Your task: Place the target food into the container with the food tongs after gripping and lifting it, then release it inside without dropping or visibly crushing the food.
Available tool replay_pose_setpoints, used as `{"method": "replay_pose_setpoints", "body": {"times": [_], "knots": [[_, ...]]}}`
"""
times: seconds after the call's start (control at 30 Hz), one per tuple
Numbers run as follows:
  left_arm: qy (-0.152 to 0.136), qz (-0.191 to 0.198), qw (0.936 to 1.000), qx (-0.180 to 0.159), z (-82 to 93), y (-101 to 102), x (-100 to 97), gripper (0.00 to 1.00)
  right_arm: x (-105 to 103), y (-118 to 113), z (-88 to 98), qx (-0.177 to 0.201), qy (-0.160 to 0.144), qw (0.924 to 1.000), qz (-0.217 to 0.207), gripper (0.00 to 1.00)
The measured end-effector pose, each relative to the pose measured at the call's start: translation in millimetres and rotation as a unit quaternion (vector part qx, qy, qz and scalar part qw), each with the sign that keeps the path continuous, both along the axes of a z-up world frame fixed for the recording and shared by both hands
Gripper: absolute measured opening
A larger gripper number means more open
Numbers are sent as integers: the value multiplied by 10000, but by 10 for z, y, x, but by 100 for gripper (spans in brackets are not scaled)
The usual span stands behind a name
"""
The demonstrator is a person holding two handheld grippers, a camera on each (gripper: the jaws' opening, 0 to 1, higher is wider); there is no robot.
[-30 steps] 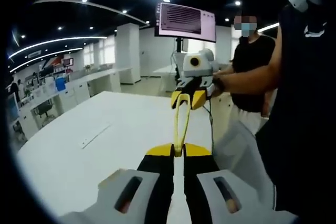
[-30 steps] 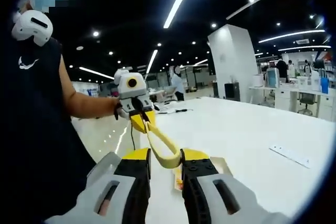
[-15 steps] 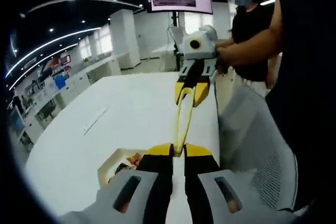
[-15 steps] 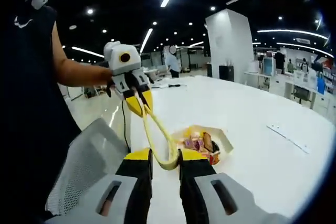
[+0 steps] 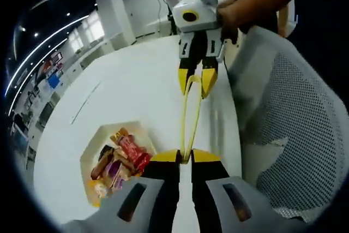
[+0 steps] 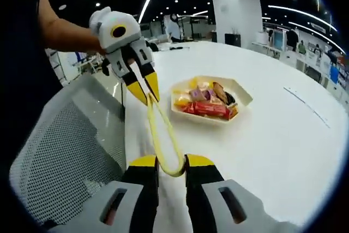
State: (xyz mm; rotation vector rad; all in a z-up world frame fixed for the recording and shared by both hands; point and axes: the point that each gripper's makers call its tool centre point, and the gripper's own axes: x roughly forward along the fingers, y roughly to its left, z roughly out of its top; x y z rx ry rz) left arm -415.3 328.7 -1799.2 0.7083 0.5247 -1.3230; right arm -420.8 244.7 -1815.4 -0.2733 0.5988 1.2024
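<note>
Tongs (image 5: pixel 190 114), yellow and slender, stretch between the two grippers: the left gripper (image 5: pixel 186 158) is clamped on one end and the right gripper (image 5: pixel 196 83) pinches the other, seen from the left gripper view at the far end of the tool. In the right gripper view the same tongs (image 6: pixel 158 135) show their looped bend caught between the right gripper (image 6: pixel 170 166) jaws, with both arms running up to the left gripper (image 6: pixel 143 92), closed on their tips.

Packaged snacks (image 6: pixel 206 101), several in a loose pile, lie in a pale hexagonal tray (image 6: pixel 242 97) on the white table (image 6: pixel 283 151), well apart from the tongs. The left gripper view shows that tray (image 5: pixel 89 153) from above, its wrapped snacks (image 5: pixel 118 161) just beside the left jaws, a red packet uppermost; their exact count cannot be told.

One grey mesh chair back (image 5: pixel 297 118) stands at the table's edge, close under the tongs; it appears too in the right gripper view (image 6: pixel 60 145). A person's forearm (image 5: pixel 256 1) reaches to the right gripper.
</note>
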Motion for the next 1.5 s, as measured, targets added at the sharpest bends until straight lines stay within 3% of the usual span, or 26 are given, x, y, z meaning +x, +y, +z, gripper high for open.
{"method": "replay_pose_setpoints", "body": {"times": [0.17, 0.27, 0.37, 0.47, 0.67, 0.8, 0.83, 0.87, 0.93, 1.1, 1.17, 1.27, 1.3, 1.37, 1.43, 1.5], "knots": [[131, 63, 9998, 113, -202, 11, -26, 2, -18, -1, -149, -87, 246, 9996, -78, 18], [117, 70, 9997, 217, -318, -10, -60, 2, -29, -19, -211, -275, 204, 9994, -12, 18], [45, 87, 9996, 272, -356, -22, -57, 3, -21, -33, -226, -328, 199, 9993, -49, 19], [63, 98, 9994, 331, -407, -10, -60, 5, -41, -38, -259, -223, 391, 9988, -164, 21], [90, 91, 9987, 496, -464, 38, -74, 5, -54, -60, -270, -345, 322, 9988, -158, 23], [56, 83, 9976, 683, -520, 59, -83, 15, -58, -66, -301, -455, 201, 9987, -146, 23], [354, 322, 9971, 598, -526, 67, -123, 20, -52, -73, -313, -487, 196, 9985, -151, 23], [489, 269, 9966, 606, -534, 64, -147, 22, -47, -73, -320, -495, 203, 9984, -159, 23], [238, 200, 9978, 591, -526, 44, -77, 27, -6, -95, -328, -537, 228, 9980, -260, 19], [148, 362, 9966, 725, -510, 74, -36, 30, -4, -123, -357, -575, 263, 9976, -296, 18], [6, 497, 9977, 464, -412, 45, 4, 32, -12, -181, -424, -721, 402, 9960, -332, 16], [449, 1038, 9934, -171, -236, -11, -6, 37, -8, -177, -379, -569, 464, 9964, -431, 19], [440, 1084, 9928, -248, -205, -2, 5, 38, -20, -177, -372, -574, 458, 9964, -416, 20], [150, 1147, 9927, -339, -118, 30, 76, 49, -6, -198, -367, -633, 396, 9962, -440, 24], [179, 1391, 9884, -579, -8, 67, 112, 60, 20, -225, -318, -571, 401, 9961, -546, 27], [229, 1599, 9836, -806, 113, 136, 152, 63, 67, -279, -234, -472, 362, 9957, -705, 29]]}}
